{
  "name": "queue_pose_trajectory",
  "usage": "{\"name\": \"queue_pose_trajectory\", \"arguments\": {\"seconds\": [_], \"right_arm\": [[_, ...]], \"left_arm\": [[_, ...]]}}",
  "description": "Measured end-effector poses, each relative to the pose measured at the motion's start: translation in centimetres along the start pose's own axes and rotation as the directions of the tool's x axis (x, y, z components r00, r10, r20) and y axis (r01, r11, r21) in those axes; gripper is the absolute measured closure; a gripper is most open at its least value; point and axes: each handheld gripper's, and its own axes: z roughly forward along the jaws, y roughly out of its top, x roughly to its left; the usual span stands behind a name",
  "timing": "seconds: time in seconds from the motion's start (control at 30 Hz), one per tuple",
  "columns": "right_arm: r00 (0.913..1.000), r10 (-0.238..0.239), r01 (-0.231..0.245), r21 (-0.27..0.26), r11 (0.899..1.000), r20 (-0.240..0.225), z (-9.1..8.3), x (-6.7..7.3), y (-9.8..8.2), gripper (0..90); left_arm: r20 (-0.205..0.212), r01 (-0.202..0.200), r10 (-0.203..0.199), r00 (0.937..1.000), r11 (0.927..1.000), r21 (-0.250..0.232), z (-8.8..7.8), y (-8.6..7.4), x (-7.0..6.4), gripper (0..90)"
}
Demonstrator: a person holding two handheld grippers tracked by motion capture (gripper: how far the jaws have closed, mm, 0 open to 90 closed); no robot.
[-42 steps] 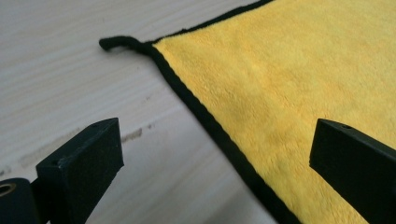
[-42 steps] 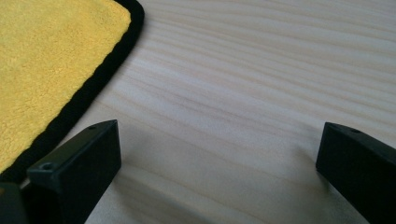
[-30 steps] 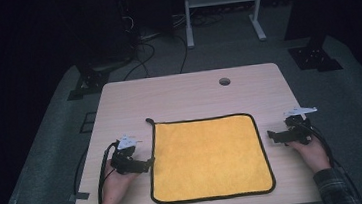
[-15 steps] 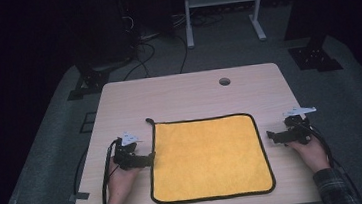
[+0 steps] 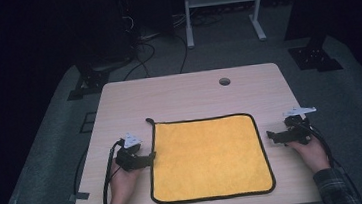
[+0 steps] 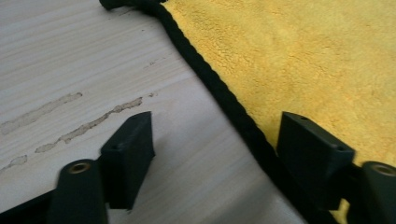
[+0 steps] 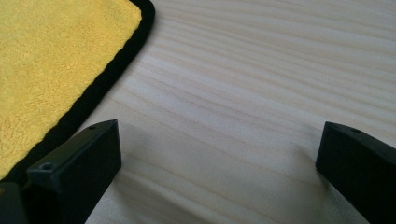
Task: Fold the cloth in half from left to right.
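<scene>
The left gripper (image 5: 149, 158) sits at the yellow cloth's (image 5: 207, 157) 9 o'clock edge, its jaws just closing yet still apart, straddling the black hem (image 6: 233, 109) without pinching it. The right gripper (image 5: 272, 136), jaws wide, rests on bare table (image 5: 183, 91) just beside the cloth's 3 o'clock edge.

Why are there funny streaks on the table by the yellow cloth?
Those pale smears look like dried residue on the wood beside the yellow cloth. The cloth itself lies flat and square, its black edge between the left gripper jaws, which have just been closing. Nothing else looks odd.
</scene>
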Motion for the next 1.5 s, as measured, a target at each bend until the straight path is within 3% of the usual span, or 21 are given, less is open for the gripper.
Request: {"name": "queue_pose_trajectory", "arguments": {"seconds": [0.3, 0.63, 0.77, 1.0, 1.03, 1.07, 1.1, 1.13, 1.17, 1.2, 1.23, 1.33, 1.5], "right_arm": [[1.0000, 0.000, 0.000, 0.000, 1.000, 0.000, 0.0, 0.0, 0.0, 0.0], [1.0000, 0.002, -0.002, 0.000, 1.000, 0.001, 0.0, 0.0, 0.0, 0.0], [1.0000, 0.002, -0.002, 0.000, 1.000, 0.000, 0.0, 0.1, 0.0, 0.0], [1.0000, 0.000, 0.000, 0.000, 1.000, -0.002, 0.0, 0.1, 0.0, 0.0], [1.0000, 0.000, 0.000, 0.001, 1.000, -0.003, 0.0, 0.1, 0.0, 0.0], [1.0000, -0.001, 0.001, 0.001, 1.000, -0.003, 0.0, 0.1, 0.1, 0.0], [1.0000, -0.002, 0.002, 0.001, 1.000, -0.004, 0.1, 0.1, 0.1, 0.0], [1.0000, -0.002, 0.002, 0.001, 1.000, -0.004, 0.1, 0.1, 0.1, 0.0], [1.0000, -0.001, 0.001, 0.001, 1.000, -0.004, 0.1, 0.1, 0.1, 0.0], [1.0000, -0.001, 0.001, 0.001, 1.000, -0.004, 0.1, 0.1, 0.1, 0.0], [1.0000, -0.004, 0.004, 0.000, 1.000, -0.005, 0.1, 0.1, 0.1, 0.0], [1.0000, -0.004, 0.004, 0.000, 1.000, -0.005, 0.1, 0.1, 0.1, 0.0], [1.0000, -0.006, 0.006, -0.001, 1.000, -0.006, 0.1, 0.1, 0.1, 0.0]], "left_arm": [[0.038, -0.022, 0.023, 0.9990, 0.9996, -0.019, -0.3, -0.2, -0.7, 55.0], [0.083, -0.003, 0.004, 0.9966, 0.9999, -0.016, -0.3, -0.1, -1.2, 78.7], [0.100, 0.021, -0.020, 0.9948, 0.9998, -0.008, -0.3, 0.0, -1.2, 84.0], [0.108, 0.019, -0.019, 0.9939, 0.9998, 0.000, -0.2, 0.2, -1.2, 86.0], [0.134, 0.034, -0.033, 0.9905, 0.9994, -0.006, -0.1, 0.2, -1.1, 86.0], [0.134, 0.034, -0.033, 0.9905, 0.9994, -0.006, -0.1, 0.2, -1.1, 85.9], [0.166, 0.044, -0.041, 0.9853, 0.9989, -0.018, -0.2, 0.3, -1.1, 85.9], [0.166, 0.044, -0.041, 0.9853, 0.9989, -0.018, -0.2, 0.3, -1.1, 85.8], [0.198, 0.069, -0.061, 0.9783, 0.9971, -0.032, -0.2, 0.4, -1.1, 85.8], [0.198, 0.069, -0.061, 0.9783, 0.9971, -0.032, -0.2, 0.4, -1.1, 85.8], [0.231, 0.087, -0.074, 0.9701, 0.9951, -0.047, -0.4, 0.6, -1.1, 85.7], [0.242, 0.089, -0.071, 0.9677, 0.9940, -0.064, -0.5, 0.8, -1.2, 85.7], [0.286, 0.126, -0.086, 0.9543, 0.9841, -0.125, -1.1, 1.6, -1.3, 85.7]]}}
